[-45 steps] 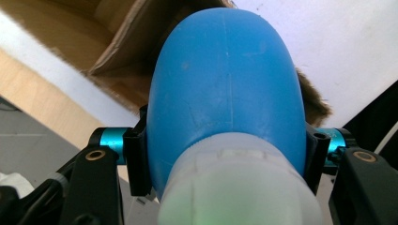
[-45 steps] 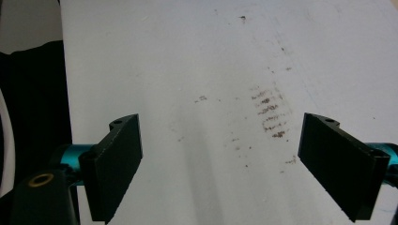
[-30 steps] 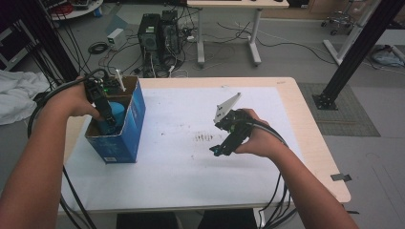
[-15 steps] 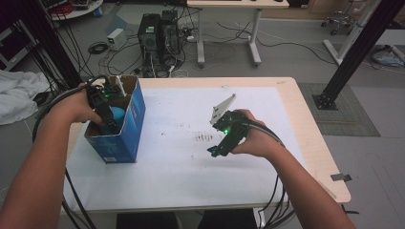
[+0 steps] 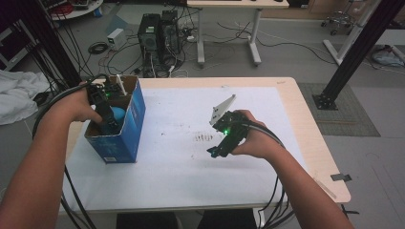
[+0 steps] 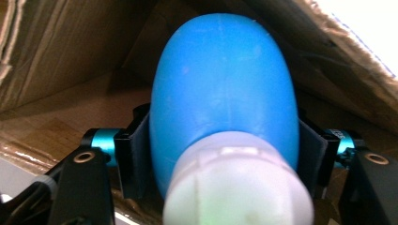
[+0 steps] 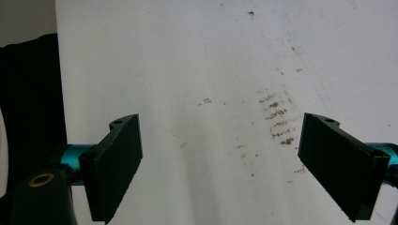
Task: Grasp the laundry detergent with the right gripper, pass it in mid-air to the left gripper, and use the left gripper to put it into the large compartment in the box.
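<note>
A blue rubber bulb (image 6: 225, 84) with a white cap (image 6: 234, 187) sits inside the blue cardboard box (image 5: 125, 138) at the table's left. My left gripper (image 5: 109, 121) reaches down into the box. Its pads (image 6: 136, 154) lie against both sides of the bulb (image 5: 117, 114). The jaws have just been opening, with the bulb still between them. My right gripper (image 5: 217, 151) hovers over the white sheet at mid-table. Its jaws stand open (image 7: 220, 164) with nothing between the pads (image 7: 117, 164).
A white sheet (image 5: 191, 181) covers most of the wooden table (image 5: 315, 143), with dark smudges (image 5: 204, 138) near the right gripper. A white stick (image 5: 122, 86) leans out of the box. Computer towers (image 5: 157, 33) and cables lie on the floor beyond.
A green light has come on at the right gripper. Both hands have kept their places.
</note>
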Tool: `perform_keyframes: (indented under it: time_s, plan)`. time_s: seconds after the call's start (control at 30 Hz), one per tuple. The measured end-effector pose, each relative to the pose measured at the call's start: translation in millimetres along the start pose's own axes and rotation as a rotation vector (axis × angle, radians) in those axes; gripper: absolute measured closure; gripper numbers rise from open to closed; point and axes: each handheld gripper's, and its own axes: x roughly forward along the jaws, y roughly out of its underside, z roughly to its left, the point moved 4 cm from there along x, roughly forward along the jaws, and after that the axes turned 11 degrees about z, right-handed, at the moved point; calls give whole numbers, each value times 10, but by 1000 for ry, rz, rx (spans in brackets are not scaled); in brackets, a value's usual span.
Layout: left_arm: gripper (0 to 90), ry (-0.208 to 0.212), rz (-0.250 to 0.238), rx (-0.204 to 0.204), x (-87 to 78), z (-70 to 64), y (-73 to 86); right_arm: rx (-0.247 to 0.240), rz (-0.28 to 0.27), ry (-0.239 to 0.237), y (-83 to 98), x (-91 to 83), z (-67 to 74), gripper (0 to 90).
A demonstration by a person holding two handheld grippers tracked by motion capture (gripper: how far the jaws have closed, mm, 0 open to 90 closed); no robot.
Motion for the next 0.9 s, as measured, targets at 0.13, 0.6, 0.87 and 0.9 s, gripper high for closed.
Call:
perform_keyframes:
  time_s: [0.13,0.6,0.87,0.9]
  plan:
    - [317,2,3,2,-4,-5,3,-1,-1,-1,-6,0,4,132]
    - [269,-15,-20,-12,-221,-42,74,-6,9,-8,17,-36,7,132]
    - [248,-22,-33,-5,-390,-80,154,0,37,1,33,-92,-18,132]
    - [248,-26,-33,-3,-425,-89,165,4,38,1,33,-97,-18,132]
